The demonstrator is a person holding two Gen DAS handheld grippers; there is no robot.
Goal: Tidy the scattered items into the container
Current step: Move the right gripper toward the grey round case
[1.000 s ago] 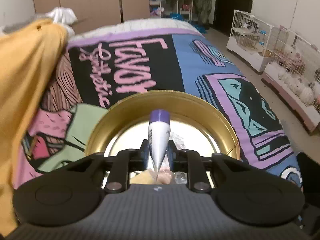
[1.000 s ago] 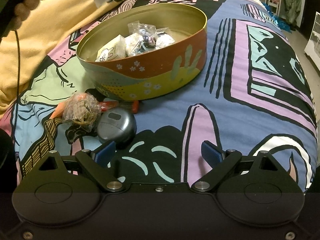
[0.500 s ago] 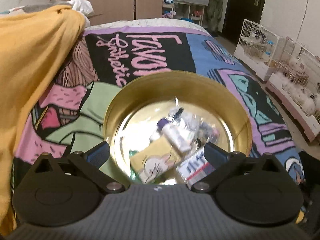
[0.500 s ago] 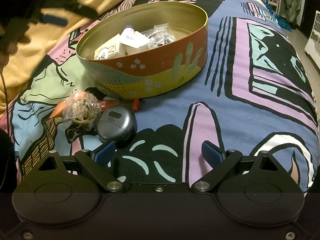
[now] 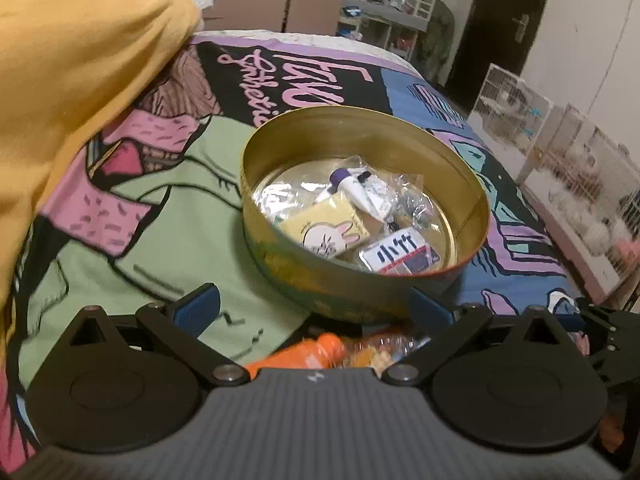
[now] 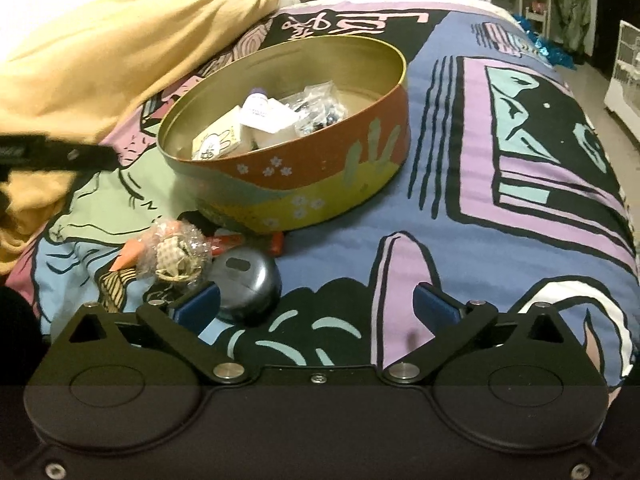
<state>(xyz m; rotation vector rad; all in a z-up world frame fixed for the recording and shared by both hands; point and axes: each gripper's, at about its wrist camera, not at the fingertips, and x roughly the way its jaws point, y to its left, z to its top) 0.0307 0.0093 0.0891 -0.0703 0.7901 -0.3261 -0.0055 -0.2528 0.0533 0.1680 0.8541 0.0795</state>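
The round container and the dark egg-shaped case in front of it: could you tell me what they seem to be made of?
The round container looks like thin metal: shiny gold inside that mirrors its contents, painted print outside. The dark egg-shaped case seems to be smooth, semi-gloss grey plastic with a soft sheen, though that is less certain.

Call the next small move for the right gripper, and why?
Probably nudge the right gripper leftward to centre its opening, empty jaws on the grey case, which lies on the bedspread just inside the left pad. The case and the wrapped bundle sit outside the tin, and the case is nearest.
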